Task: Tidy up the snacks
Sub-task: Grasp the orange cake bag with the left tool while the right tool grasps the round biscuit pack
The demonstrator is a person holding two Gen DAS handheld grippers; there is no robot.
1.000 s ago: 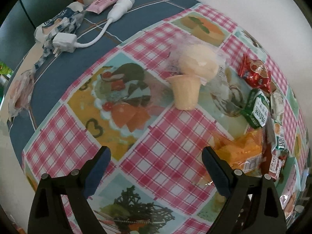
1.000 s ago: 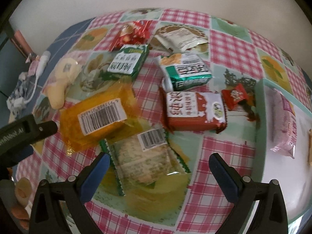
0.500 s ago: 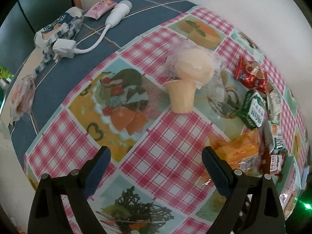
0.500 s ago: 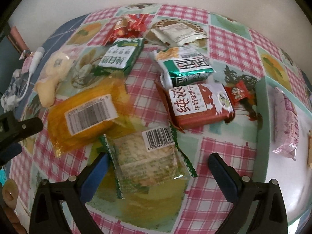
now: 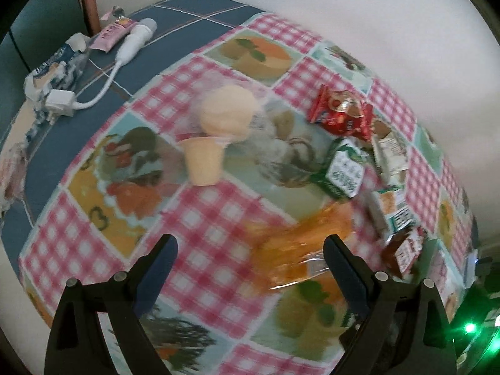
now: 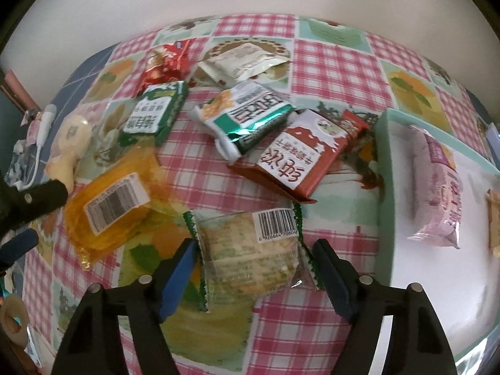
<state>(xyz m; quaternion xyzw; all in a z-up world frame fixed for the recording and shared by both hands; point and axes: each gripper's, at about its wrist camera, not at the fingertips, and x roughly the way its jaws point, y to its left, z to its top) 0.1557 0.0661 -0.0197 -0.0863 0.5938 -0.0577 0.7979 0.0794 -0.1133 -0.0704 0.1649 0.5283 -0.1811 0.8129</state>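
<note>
Our right tool (image 6: 254,257) stands wide, its blue pads on either side of a clear cracker pack (image 6: 250,254) with green zigzag end seams; we cannot tell whether the pads touch it. The pack lies flat on the table (image 6: 331,62), its long axis running across between the pads, and its barcode label, at the far right corner, starts 6 926664. Left of it lies an orange pack (image 6: 109,209) with a white barcode sticker, long axis slanting up to the right. Beyond, a brown-red pack (image 6: 297,156) with white Chinese characters lies with its lettering upside down to us, and a green-and-white pack (image 6: 243,118) overlaps its far left edge. A green pack (image 6: 156,112), a red pack (image 6: 165,62) and a pale sachet (image 6: 240,62) sit farther back. To the right, a tray (image 6: 382,162) with a mint rim holds a pink pack (image 6: 437,187), long axis pointing away from us.

Our left tool (image 5: 250,250) is wide with nothing between its pads, above the checked cloth, with the blurred orange pack (image 5: 300,243) just before its right pad. A pale jelly cup (image 5: 203,162) stands inverted, touching a cream bun (image 5: 228,112) in clear wrap. A white charger (image 5: 59,103) lies on the blue part.
</note>
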